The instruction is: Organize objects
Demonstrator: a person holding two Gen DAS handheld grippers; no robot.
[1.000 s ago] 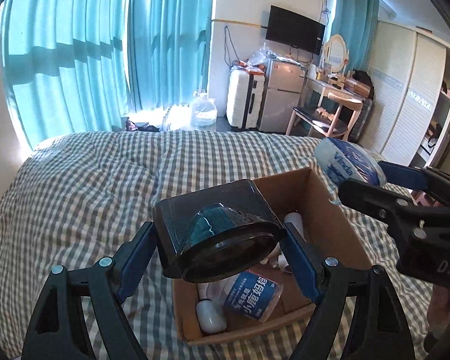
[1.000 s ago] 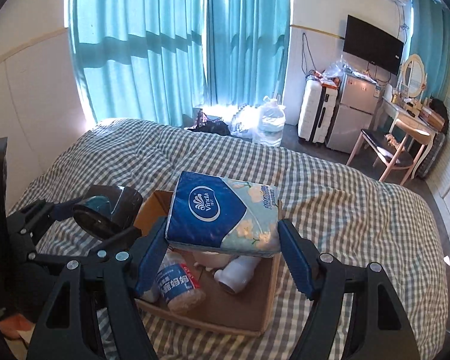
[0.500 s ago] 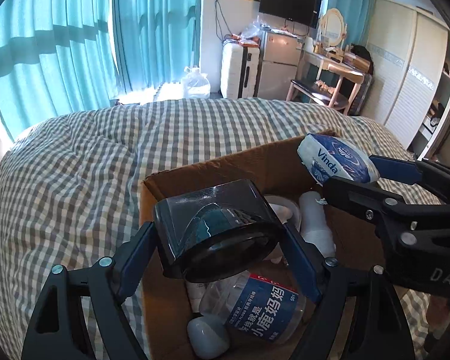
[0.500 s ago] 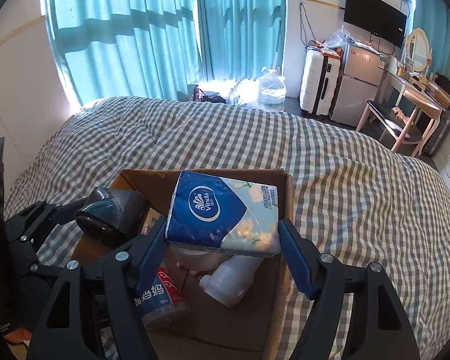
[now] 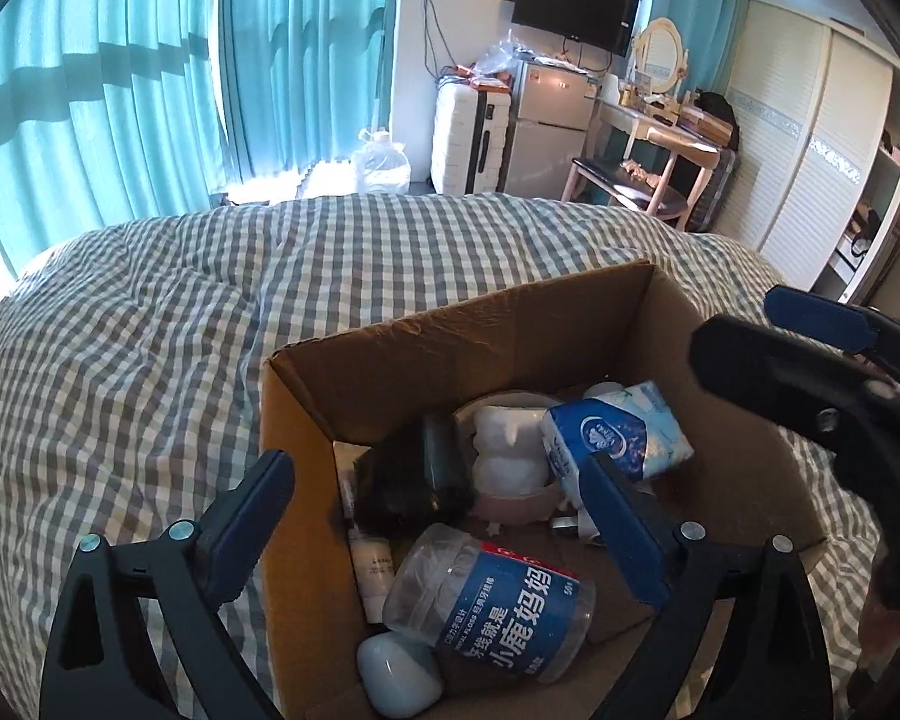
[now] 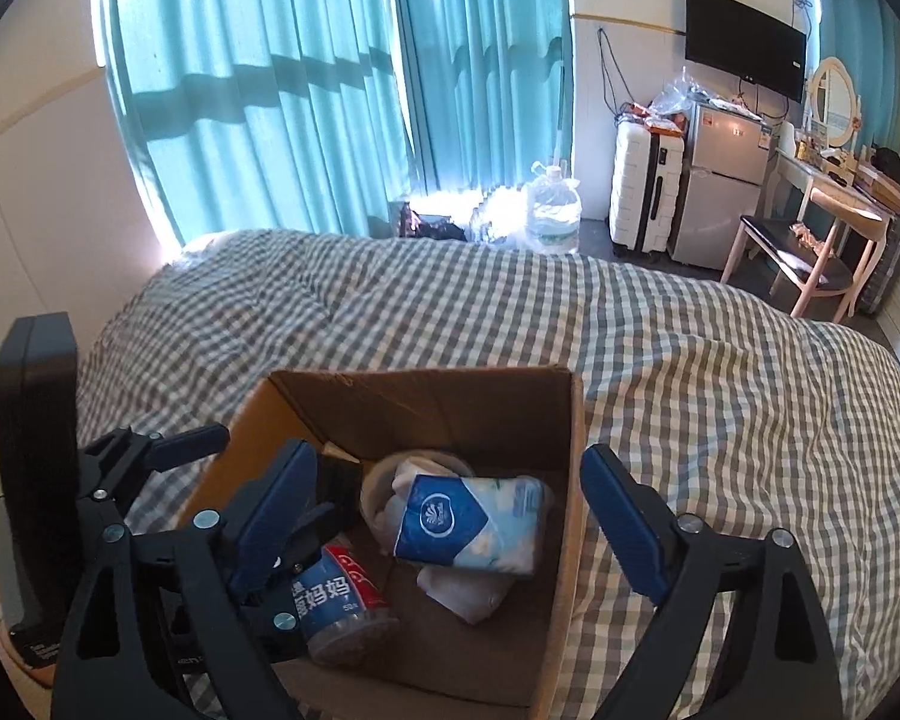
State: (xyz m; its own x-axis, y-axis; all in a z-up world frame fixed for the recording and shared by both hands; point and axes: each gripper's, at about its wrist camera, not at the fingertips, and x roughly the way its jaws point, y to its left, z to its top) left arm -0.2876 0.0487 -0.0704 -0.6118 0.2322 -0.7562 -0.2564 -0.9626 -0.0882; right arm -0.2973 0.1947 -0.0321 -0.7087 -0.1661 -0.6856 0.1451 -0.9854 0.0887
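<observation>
Both the left tool (image 5: 438, 516) and the right tool (image 6: 450, 510), jaws just opened wide and empty, hover over the cardboard box (image 6: 573, 420); inside lie the tissue pack (image 6: 468, 525) and the black container (image 5: 408, 480).

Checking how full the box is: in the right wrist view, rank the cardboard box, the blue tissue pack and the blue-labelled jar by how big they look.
1. cardboard box, clearly largest.
2. blue tissue pack.
3. blue-labelled jar, though partly hidden by the left gripper, so its rank below the pack is unsure.
</observation>
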